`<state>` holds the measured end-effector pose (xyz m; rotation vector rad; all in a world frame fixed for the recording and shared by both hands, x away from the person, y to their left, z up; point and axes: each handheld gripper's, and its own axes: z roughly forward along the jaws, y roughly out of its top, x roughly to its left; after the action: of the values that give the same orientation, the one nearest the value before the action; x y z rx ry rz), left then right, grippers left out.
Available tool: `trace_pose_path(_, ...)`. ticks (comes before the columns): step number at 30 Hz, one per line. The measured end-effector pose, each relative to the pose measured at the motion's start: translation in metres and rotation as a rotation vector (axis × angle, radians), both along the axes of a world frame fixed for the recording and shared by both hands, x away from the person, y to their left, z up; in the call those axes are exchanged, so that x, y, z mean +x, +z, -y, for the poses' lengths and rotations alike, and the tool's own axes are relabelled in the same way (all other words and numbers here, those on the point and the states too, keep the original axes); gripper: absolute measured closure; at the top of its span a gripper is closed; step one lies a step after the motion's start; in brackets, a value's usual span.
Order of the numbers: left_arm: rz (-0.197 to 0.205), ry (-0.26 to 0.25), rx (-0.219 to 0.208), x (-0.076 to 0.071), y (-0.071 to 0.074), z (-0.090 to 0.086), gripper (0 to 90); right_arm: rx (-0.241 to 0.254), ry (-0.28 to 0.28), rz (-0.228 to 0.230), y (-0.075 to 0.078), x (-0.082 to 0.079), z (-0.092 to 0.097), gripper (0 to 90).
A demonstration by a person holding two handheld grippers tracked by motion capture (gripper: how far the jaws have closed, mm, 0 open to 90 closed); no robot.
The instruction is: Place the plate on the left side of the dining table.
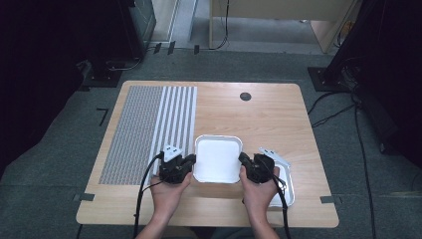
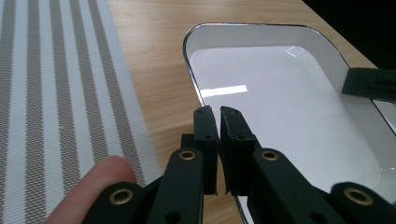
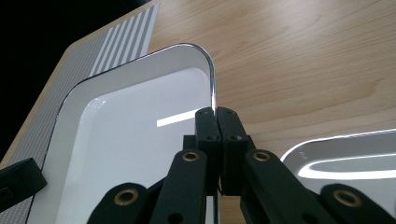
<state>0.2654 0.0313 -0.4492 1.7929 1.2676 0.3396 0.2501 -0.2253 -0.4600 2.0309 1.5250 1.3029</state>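
A white square tray [image 1: 219, 137] lies near the front middle of the wooden table, between my two grippers. My left gripper [image 1: 189, 160] is shut on the tray's left rim; in the left gripper view the rim [image 2: 190, 60] runs in between the black jaws of the left gripper [image 2: 219, 112]. My right gripper [image 1: 244, 160] is shut on the right rim, and the right gripper view has that rim [image 3: 212, 79] pinched at the tips of the right gripper [image 3: 215, 111]. The tray holds nothing.
A second white tray [image 1: 289, 187] lies at the front right, partly under my right hand, and its rim [image 3: 336, 140] lies close beside the right jaws. A grey striped placemat [image 1: 149, 129] covers the table's left part. A small dark round disc [image 1: 245, 96] sits at the back.
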Motion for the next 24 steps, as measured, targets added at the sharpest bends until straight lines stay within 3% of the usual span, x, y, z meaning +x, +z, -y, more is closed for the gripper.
trace_pose_path(24,-0.011,0.119,-0.004,0.022,0.004,-0.075,88.5,-0.013,0.094,-0.008,0.005,0.039,-0.081,89.9)
